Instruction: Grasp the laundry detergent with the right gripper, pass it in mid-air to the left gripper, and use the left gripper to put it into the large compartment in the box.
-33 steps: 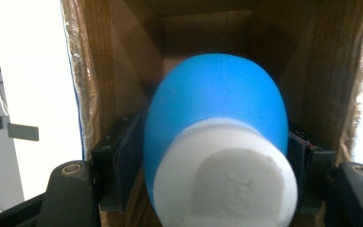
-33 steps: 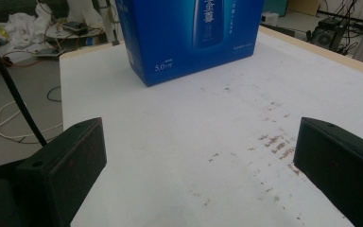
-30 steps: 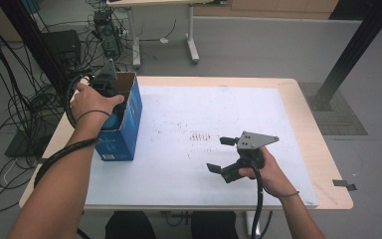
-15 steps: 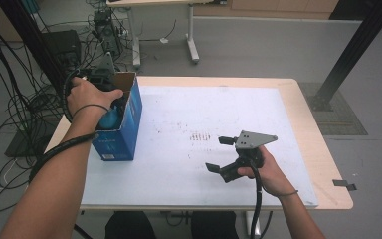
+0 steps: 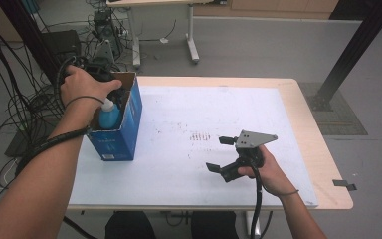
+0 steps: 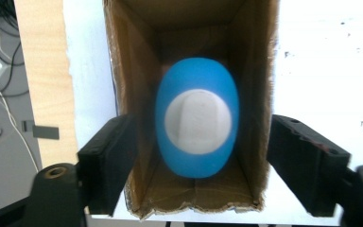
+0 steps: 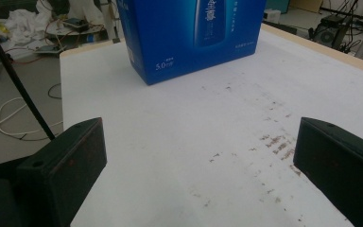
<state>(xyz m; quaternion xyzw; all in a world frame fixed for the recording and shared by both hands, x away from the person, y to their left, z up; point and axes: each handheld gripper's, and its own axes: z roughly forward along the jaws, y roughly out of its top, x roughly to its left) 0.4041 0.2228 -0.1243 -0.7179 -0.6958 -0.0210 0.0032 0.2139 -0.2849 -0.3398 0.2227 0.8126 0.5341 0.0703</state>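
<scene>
With the blue bottle [image 6: 197, 118] upright in the open box [image 5: 115, 134] at the table's left edge: left gripper [image 6: 198, 156] directly above, jaws just opened, clear of it; right gripper [image 5: 221, 154] open, idle near the front edge.

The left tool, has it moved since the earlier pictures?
Yes. The left tool rose away from the blue box, its jaws just opening off the blue bottle.
</scene>
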